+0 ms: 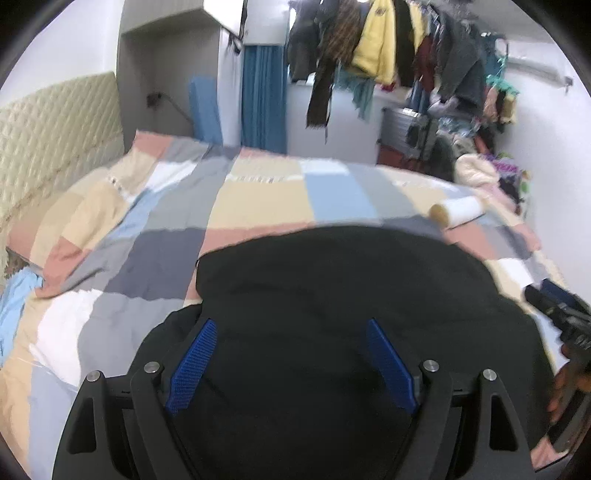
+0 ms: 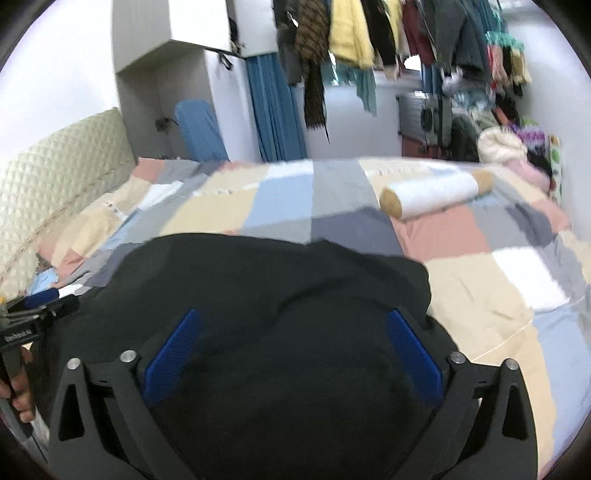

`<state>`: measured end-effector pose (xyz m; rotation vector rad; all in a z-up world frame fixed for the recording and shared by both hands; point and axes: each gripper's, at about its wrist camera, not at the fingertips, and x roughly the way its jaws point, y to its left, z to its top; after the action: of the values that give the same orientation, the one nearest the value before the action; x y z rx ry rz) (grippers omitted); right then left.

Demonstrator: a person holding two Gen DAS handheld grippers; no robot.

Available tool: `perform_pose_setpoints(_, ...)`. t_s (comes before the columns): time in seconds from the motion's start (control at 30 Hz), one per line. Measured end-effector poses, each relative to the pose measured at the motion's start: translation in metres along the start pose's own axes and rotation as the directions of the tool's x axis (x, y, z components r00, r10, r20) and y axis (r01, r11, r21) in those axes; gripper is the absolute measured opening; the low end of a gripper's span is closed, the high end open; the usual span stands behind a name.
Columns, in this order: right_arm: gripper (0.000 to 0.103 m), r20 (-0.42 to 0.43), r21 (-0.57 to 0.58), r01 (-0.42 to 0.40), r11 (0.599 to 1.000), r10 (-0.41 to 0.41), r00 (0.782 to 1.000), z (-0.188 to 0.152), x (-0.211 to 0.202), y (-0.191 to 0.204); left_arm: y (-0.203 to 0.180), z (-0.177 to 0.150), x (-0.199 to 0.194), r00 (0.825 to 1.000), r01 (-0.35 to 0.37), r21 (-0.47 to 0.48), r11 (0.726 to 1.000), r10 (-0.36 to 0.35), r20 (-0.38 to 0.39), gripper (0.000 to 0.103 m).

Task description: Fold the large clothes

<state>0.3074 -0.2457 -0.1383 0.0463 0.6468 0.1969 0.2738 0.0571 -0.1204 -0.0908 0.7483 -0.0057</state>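
Black fabric fills the lower half of the left wrist view: a dark garment lying on the bed. Left gripper fingers spread wide, blue pads over the cloth, nothing pinched between them; can't tell if the tips touch it. Right gripper pokes in at 3 o'clock, at the garment's edge, a hand behind it. Patchwork quilt in pink, beige, grey and blue covers the bed. White roll with tan ends sits on the quilt at 2 o'clock. Quilted headboard at 10, blue curtain at 12, rack of hanging clothes at 1.

Right wrist view: right gripper also wide apart, pads over the same garment, empty gap. Left gripper at 9 o'clock by the garment's edge, hand gripping its handle. Quilt runs right to 3 o'clock. Roll at 1, well apart from the garment. Headboard at 10, curtain at 12, hanging clothes across the top. Both views motion-blurred.
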Motion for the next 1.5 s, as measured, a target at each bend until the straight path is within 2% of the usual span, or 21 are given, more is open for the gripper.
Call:
perform_pose_setpoints(0.2, 0.103, 0.107, -0.005, 0.006, 1.0, -0.005, 0.994, 0.02, -0.076, 0.016, -0.025, 0.017, -0.091, 0.993, -0.029, 0.037, 0.999, 0.025, 0.118, 0.088)
perform_pose_setpoints(0.33, 0.103, 0.19, -0.027, 0.027, 0.999, -0.021, 0.982, 0.039, -0.146, 0.031, -0.036, 0.029, -0.158, 0.978, -0.041, 0.048, 0.998, 0.03, 0.204, 0.094)
perform_pose_setpoints(0.47, 0.103, 0.271, -0.043, -0.003, 0.999, 0.015, 0.962, 0.052, -0.209, 0.044, -0.045, 0.035, -0.219, 0.965, -0.052, 0.065, 0.996, 0.034, 0.262, 0.094)
perform_pose_setpoints(0.57, 0.103, 0.335, -0.042, -0.024, 0.999, 0.036, 0.941, 0.056, -0.258, 0.055, -0.052, 0.034, -0.264, 0.949, -0.056, 0.078, 0.995, 0.029, 0.314, 0.099)
perform_pose_setpoints(0.67, 0.103, 0.375, -0.044, -0.048, 0.998, 0.061, 0.925, 0.056, -0.293, 0.063, -0.058, 0.028, -0.306, 0.919, -0.068, 0.081, 0.994, 0.031, 0.393, 0.102)
perform_pose_setpoints(0.77, 0.103, 0.411, -0.065, -0.058, 0.996, 0.079, 0.908, 0.048, -0.318, 0.072, -0.06, 0.022, -0.33, 0.908, -0.073, 0.073, 0.995, 0.035, 0.418, 0.102)
perform_pose_setpoints(0.87, 0.103, 0.429, -0.096, -0.032, 0.995, 0.071, 0.901, 0.036, -0.33, 0.083, -0.062, 0.012, -0.347, 0.899, -0.099, 0.07, 0.993, 0.059, 0.434, 0.102)
perform_pose_setpoints(0.93, 0.103, 0.429, -0.098, -0.034, 0.995, 0.074, 0.9, 0.027, -0.333, 0.087, -0.064, 0.004, -0.355, 0.9, -0.105, 0.074, 0.992, 0.063, 0.432, 0.102)
perform_pose_setpoints(1.17, 0.103, 0.394, -0.065, -0.061, 0.996, 0.082, 0.915, -0.009, -0.339, 0.093, -0.064, -0.027, -0.355, 0.926, -0.033, 0.073, 0.997, 0.003, 0.376, 0.102)
perform_pose_setpoints(1.37, 0.103, 0.349, -0.024, -0.05, 0.998, 0.056, 0.936, -0.038, -0.337, 0.089, -0.079, -0.058, -0.333, 0.953, -0.05, 0.109, 0.993, 0.015, 0.301, 0.102)
perform_pose_setpoints(1.5, 0.103, 0.309, -0.008, -0.035, 0.999, 0.036, 0.95, -0.053, -0.331, 0.085, -0.079, -0.073, -0.319, 0.968, -0.033, 0.104, 0.994, 0.006, 0.252, 0.102)
